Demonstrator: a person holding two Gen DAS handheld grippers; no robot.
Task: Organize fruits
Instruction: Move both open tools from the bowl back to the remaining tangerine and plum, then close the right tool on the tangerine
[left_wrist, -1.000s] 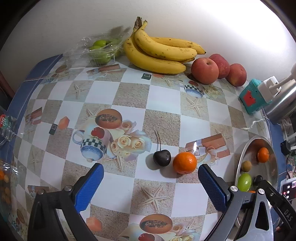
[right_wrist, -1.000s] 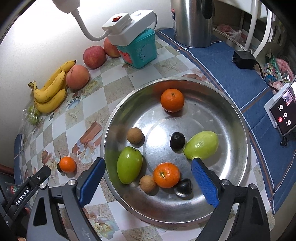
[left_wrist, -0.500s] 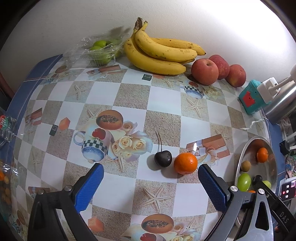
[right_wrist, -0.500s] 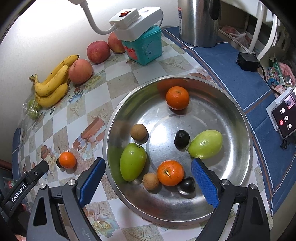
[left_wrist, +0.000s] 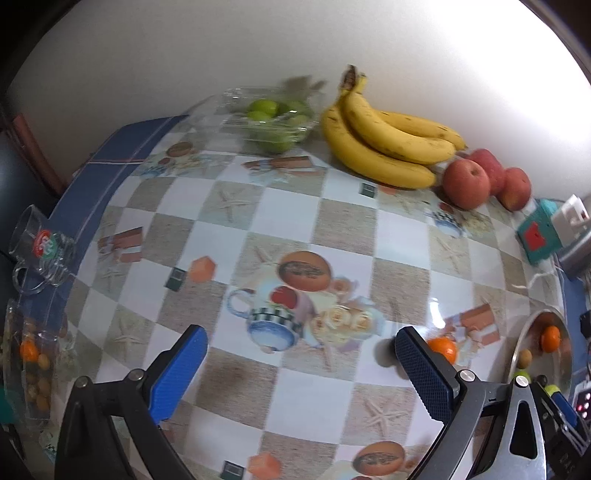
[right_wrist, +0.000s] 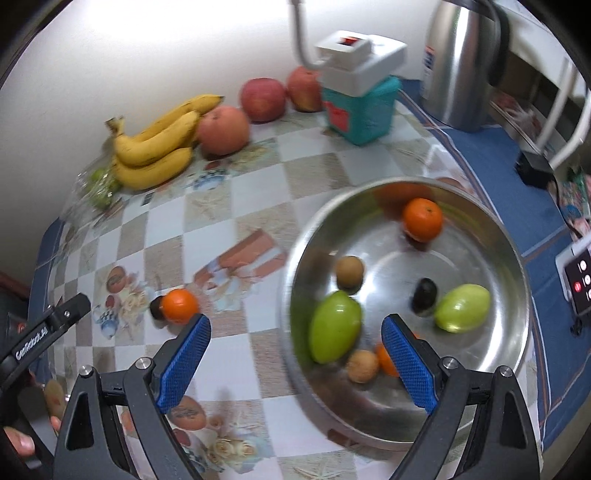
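Observation:
A loose tangerine (right_wrist: 180, 306) lies on the patterned tablecloth with a dark cherry (right_wrist: 156, 307) touching its left side. In the left wrist view the tangerine (left_wrist: 443, 349) peeks out behind my right finger; the cherry is hidden. The steel bowl (right_wrist: 491, 236) holds two green fruits, tangerines, small brown fruits and a dark one. My left gripper (left_wrist: 301, 363) is open and empty, left of the tangerine. My right gripper (right_wrist: 295, 345) is open and empty, over the bowl's left rim. The bowl also shows in the left wrist view (left_wrist: 532, 332).
Bananas (left_wrist: 384, 140), three red apples (left_wrist: 467, 181) and a clear box of green fruit (left_wrist: 273, 118) line the wall. A teal box with a white plug (right_wrist: 360, 96) and a steel kettle (right_wrist: 461, 62) stand behind the bowl. A glass mug (left_wrist: 40, 251) sits at the left edge.
Both grippers have swung left. The tangerine and cherry have slid from the middle of the left view to behind its right finger. The bowl has shifted right in the right view.

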